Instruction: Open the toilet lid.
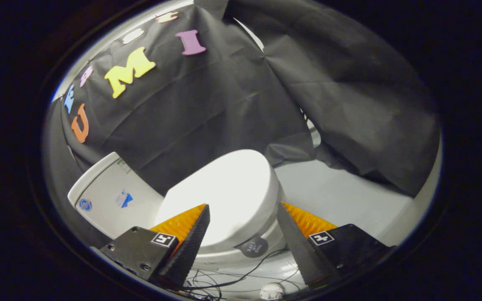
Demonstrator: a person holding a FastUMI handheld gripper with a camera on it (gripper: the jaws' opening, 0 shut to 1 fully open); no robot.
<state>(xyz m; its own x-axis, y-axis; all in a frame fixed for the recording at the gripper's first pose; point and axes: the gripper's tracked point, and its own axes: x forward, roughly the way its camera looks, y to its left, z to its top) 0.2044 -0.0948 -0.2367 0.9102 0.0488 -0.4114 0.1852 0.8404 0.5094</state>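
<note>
Hard overhead light blows out the closed toilet lid [224, 188] to near-featureless glare, while the booth stays dim. Fisheye curvature bends the edges, where the cables [232, 280] blur, perhaps slightly out of focus.

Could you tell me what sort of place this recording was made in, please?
Probably a mock bathroom in a recording booth: a white toilet with its lid down and its tank behind, black cloth draped as walls, loose cables on the floor. The gripper is open.

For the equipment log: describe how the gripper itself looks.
The gripper has two wedge-shaped fingers tapering to points, with ribbed, toothed faces. Each sits on a dark, boxy mount with screws and a small square black-and-white marker.
</note>
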